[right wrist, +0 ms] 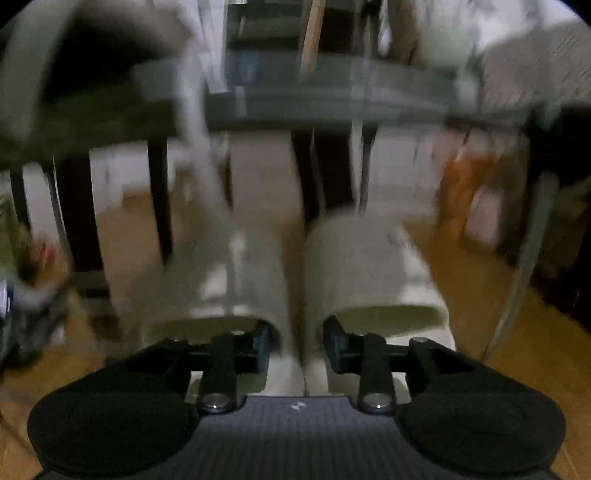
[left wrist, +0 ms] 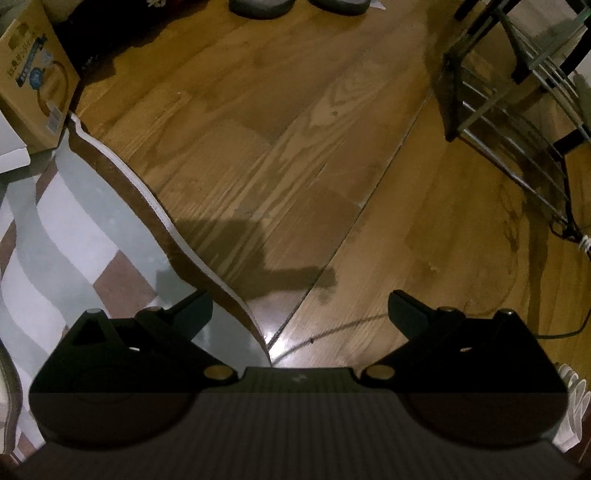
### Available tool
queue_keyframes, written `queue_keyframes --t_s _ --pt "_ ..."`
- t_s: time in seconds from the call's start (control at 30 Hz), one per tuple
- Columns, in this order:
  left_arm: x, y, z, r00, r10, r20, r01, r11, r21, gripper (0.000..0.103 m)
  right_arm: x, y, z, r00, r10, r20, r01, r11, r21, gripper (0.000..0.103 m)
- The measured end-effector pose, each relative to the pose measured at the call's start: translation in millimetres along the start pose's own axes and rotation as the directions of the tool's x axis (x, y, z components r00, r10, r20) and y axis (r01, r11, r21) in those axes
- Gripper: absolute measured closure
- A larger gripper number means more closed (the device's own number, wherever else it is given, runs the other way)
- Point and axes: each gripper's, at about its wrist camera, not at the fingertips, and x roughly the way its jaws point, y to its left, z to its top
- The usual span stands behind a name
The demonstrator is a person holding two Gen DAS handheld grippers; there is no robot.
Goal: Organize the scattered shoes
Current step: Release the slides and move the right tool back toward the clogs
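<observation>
In the right wrist view, which is motion-blurred, a pair of pale grey-white slippers (right wrist: pixel 354 266) hangs side by side in front of me. My right gripper (right wrist: pixel 297 345) is shut on their two adjoining inner walls, one fingertip (right wrist: pixel 263 341) inside each opening. A dark rack or table frame (right wrist: pixel 325 107) stands just beyond them. In the left wrist view my left gripper (left wrist: pixel 297 310) is open and empty above bare wooden floor (left wrist: pixel 295 155). Two grey shoe toes (left wrist: pixel 258 7) show at the top edge, far from it.
A cardboard box (left wrist: pixel 33 81) stands at the upper left, and a striped rug with a white edge (left wrist: pixel 74 229) covers the left side. A metal wire rack (left wrist: pixel 524 96) is at the upper right, with a thin cable (left wrist: pixel 569 332) on the floor below it.
</observation>
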Motion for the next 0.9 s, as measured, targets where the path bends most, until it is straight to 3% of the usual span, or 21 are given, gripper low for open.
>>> queue_keyframes --t_s 0.03,0.1,0.17,0.23,0.3,0.37,0.43,0.5,0.53,0.57,0.6,0.67,0.73,0.8,0.9 --pt "2 -1 -1 1.000 -0.003 -0.007 0.003 1.000 0.006 0.000 -8 -2 0 1.000 0.002 0.018 -0.002 1.000 -0.002 0.025" --pt "6 -4 -2 1.000 -0.011 -0.020 0.012 1.000 0.020 0.000 -31 -4 1 0.998 0.029 0.047 -0.028 0.999 -0.036 0.004" --pt "7 -9 -4 0.999 -0.025 -0.031 0.026 0.999 0.044 0.000 -54 -3 2 0.997 0.059 0.043 -0.055 0.993 -0.101 0.004" --pt "6 -19 -6 0.997 -0.057 -0.043 0.061 0.995 0.074 0.000 -74 -5 2 0.992 0.122 -0.022 -0.124 0.981 -0.148 0.005" --pt "6 -49 -8 0.988 -0.129 -0.081 0.141 0.975 0.173 0.000 -100 -13 0 0.971 0.175 -0.164 -0.206 0.959 -0.195 0.005" --pt "5 -95 -18 0.978 -0.170 -0.122 0.200 0.929 0.311 0.000 -126 -25 -6 0.927 0.178 -0.330 -0.258 0.941 -0.219 0.006" --pt "3 -128 -27 0.973 -0.181 -0.141 0.223 0.886 0.405 0.000 -145 -39 -11 0.888 0.145 -0.435 -0.267 0.935 -0.234 0.006" --pt "2 -180 -47 0.965 -0.195 -0.176 0.260 0.807 0.530 0.000 -171 -64 -26 0.844 0.072 -0.532 -0.237 0.939 -0.249 0.006" --pt "2 -195 -52 0.962 -0.201 -0.187 0.273 0.782 0.560 0.000 -187 -81 -36 0.814 0.029 -0.580 -0.213 0.944 -0.252 0.006" --pt "1 -227 -68 0.953 -0.211 -0.215 0.301 0.719 0.627 0.000 -199 -99 -49 0.791 0.004 -0.611 -0.186 0.954 -0.235 0.006" --pt "0 -242 -76 0.948 -0.217 -0.231 0.317 0.682 0.660 0.000 -209 -115 -61 0.767 -0.014 -0.641 -0.163 0.963 -0.217 0.008" --pt "-3 -280 -97 0.935 -0.233 -0.269 0.356 0.594 0.722 0.000 -220 -143 -75 0.728 -0.007 -0.686 -0.142 0.977 -0.160 0.029" --pt "-5 -298 -107 0.932 -0.228 -0.282 0.362 0.561 0.744 0.000 -235 -196 -104 0.710 0.028 -0.703 -0.081 0.996 -0.043 0.032" --pt "-7 -316 -117 0.939 -0.204 -0.276 0.343 0.530 0.776 0.000 -240 -231 -125 0.714 0.026 -0.699 -0.026 1.000 0.011 0.032" --pt "-3 -323 -117 0.945 -0.177 -0.275 0.327 0.540 0.775 0.000 -234 -250 -147 0.702 0.017 -0.712 0.005 1.000 0.030 0.031"
